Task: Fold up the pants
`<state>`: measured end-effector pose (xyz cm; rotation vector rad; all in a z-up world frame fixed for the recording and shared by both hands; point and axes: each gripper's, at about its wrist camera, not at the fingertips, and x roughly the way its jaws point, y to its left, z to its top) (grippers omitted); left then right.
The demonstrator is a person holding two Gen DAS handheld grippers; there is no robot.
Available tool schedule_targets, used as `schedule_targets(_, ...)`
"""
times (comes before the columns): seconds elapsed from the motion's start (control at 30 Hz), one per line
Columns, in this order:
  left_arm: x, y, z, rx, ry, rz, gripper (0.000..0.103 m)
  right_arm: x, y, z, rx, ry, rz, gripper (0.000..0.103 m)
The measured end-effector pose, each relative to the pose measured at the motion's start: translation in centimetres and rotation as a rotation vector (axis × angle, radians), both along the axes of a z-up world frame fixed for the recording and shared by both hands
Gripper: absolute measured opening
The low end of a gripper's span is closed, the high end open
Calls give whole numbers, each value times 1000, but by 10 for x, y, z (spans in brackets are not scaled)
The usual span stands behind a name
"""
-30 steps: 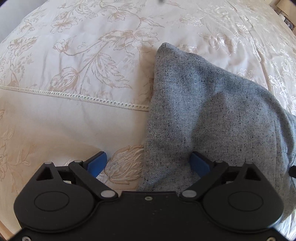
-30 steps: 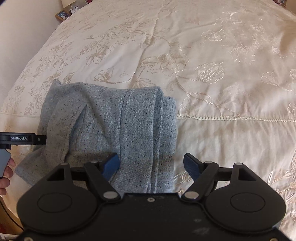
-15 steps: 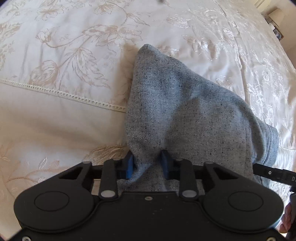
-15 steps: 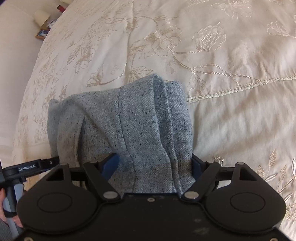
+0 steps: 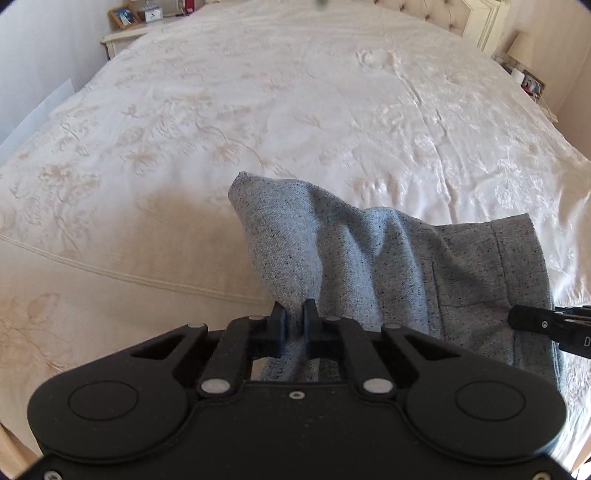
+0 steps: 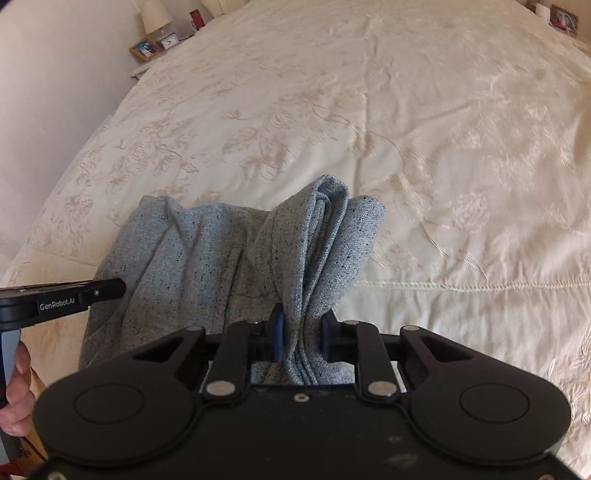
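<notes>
Left wrist view, my left gripper (image 5: 294, 325) fingers now pinched on grey pants (image 5: 369, 258), right gripper (image 6: 301, 338) fingers likewise clamped on bunched folds, both wide apart a second ago, pants lifted off cream embroidered bed (image 5: 258, 110), nightstand (image 6: 147, 51) beyond

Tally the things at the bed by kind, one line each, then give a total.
Grey pants: 1
Tools: 2, the left tool and the right tool, each clamped on the pants
Lamps: 1
Framed pictures: 1
Small clocks: 1
Total: 6
</notes>
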<state>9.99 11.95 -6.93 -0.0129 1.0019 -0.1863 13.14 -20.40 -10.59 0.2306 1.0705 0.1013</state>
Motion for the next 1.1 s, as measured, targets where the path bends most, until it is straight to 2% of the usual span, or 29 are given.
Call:
schedule_targets(0.17,45,43,17,84,-82,7,13,45,44,23,30,-69,56,20)
schedule_targets(0.27,82,65,10,183,-90,54,27,94,75,26,28,-119,78,21)
schedule_targets(0.3,93,71,5,226,-80,86,27,111,85,22,20,-130,83,23)
schedule_targets(0.33,102,78,0,272,-72,136,27,127,93,16,3,-116,79,33)
schedule_targets(0.37,106,85,-3,290,-62,173,26,142,101,10,-33,-83,60,34)
schedule_targets(0.43,109,99,-5,259,-25,233,26,160,114,2,-115,-38,19,34)
schedule_targets(0.53,98,110,-3,189,8,274,26,154,124,8,-113,-65,20,34)
schedule_targets(0.77,68,94,13,156,47,269,26,109,136,35,-81,-98,22,34)
schedule_targets(0.97,48,66,30,194,22,252,26,83,152,54,-69,-116,39,35)
schedule_targets(1.1,33,53,40,163,16,223,26,67,159,65,-68,-126,48,36)
